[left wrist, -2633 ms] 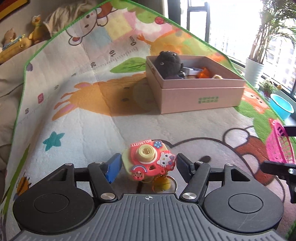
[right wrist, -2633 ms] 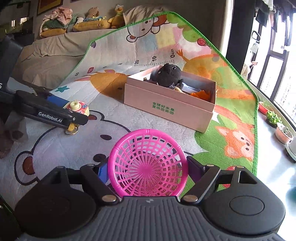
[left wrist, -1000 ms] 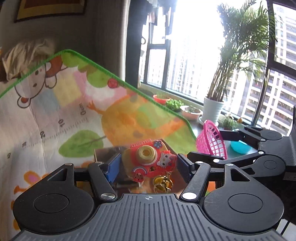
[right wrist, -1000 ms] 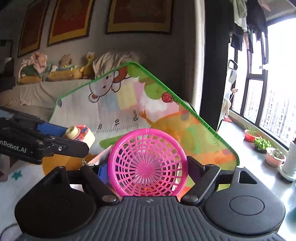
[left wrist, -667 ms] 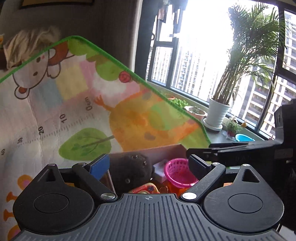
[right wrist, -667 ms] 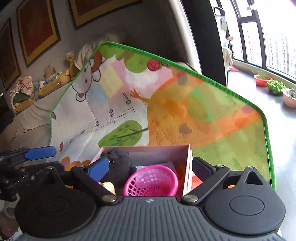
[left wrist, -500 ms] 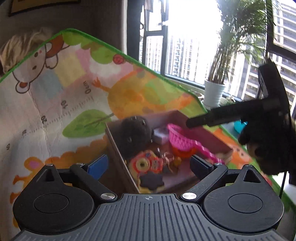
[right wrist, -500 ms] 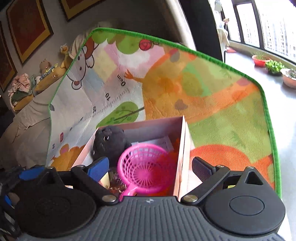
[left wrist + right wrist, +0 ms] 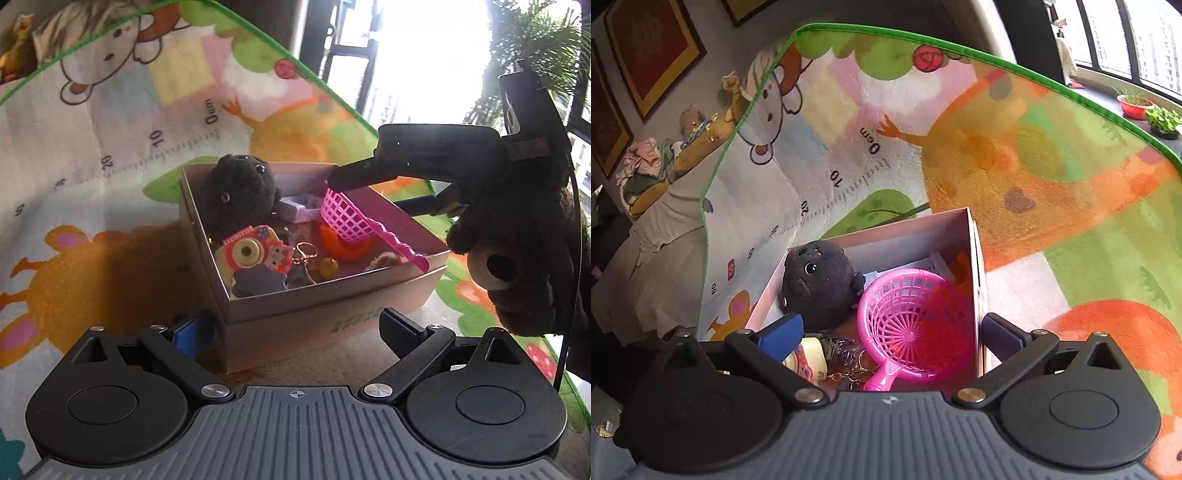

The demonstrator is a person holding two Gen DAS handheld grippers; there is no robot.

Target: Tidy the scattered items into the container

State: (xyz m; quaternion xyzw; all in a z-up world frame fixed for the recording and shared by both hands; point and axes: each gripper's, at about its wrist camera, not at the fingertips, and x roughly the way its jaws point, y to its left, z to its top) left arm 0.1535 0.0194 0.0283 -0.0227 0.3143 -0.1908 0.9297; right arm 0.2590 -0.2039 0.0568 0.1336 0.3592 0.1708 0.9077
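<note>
A pink cardboard box (image 9: 295, 317) stands on the play mat. Inside lie a black plush toy (image 9: 238, 195), a red toy camera (image 9: 249, 251) with a keychain, and a pink mesh scoop (image 9: 345, 218). My left gripper (image 9: 295, 330) is open and empty, low in front of the box. My right gripper (image 9: 890, 330) is open and empty above the box's near end, over the scoop (image 9: 908, 325), the plush (image 9: 818, 284) and the box wall (image 9: 975, 280). The right gripper also shows in the left wrist view (image 9: 413, 162), over the box's far right side.
The colourful play mat (image 9: 1052, 184) covers the floor around the box. A sofa with stuffed toys (image 9: 665, 155) runs along the far left. Potted plants (image 9: 1148, 110) stand by the window on the right.
Both grippers carried the camera and the scoop over the box and let them go into it. Both jaws opened. The left gripper has since drawn back and lower in front of the box.
</note>
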